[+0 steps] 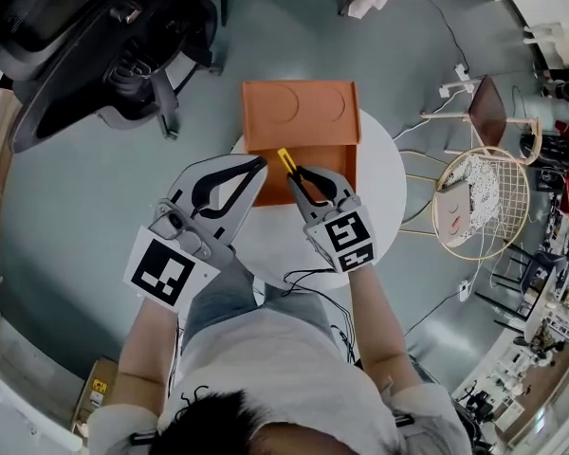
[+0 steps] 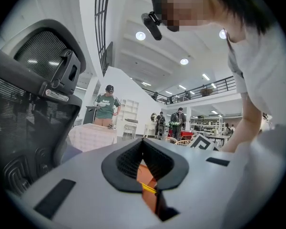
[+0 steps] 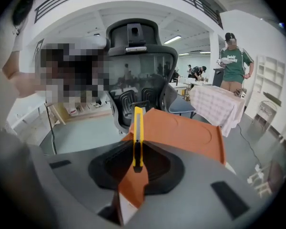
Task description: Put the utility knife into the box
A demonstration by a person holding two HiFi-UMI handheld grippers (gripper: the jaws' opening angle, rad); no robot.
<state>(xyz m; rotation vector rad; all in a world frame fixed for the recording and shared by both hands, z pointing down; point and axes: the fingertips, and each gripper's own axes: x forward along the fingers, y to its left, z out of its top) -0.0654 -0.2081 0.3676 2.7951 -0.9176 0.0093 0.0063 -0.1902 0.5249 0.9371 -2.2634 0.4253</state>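
An open orange box [image 1: 299, 145] stands on a small round white table [image 1: 384, 183], its lid [image 1: 299, 107] tipped back. My right gripper [image 1: 302, 172] is shut on a yellow utility knife [image 1: 287, 161], whose free end sticks out over the box. In the right gripper view the knife [image 3: 138, 137] stands upright between the black pads, with the orange box [image 3: 181, 132] behind it. My left gripper [image 1: 258, 166] is shut with nothing in it, its tips at the box's front left. Through its pads, the left gripper view shows a slice of the box [image 2: 145, 175] and the knife [image 2: 148, 188].
A black office chair [image 1: 85, 45] stands to the table's far left. A wire chair [image 1: 479, 202] with a cushion stands to the right, with cables [image 1: 455, 83] on the floor. Cables also hang off the table's near edge [image 1: 308, 278].
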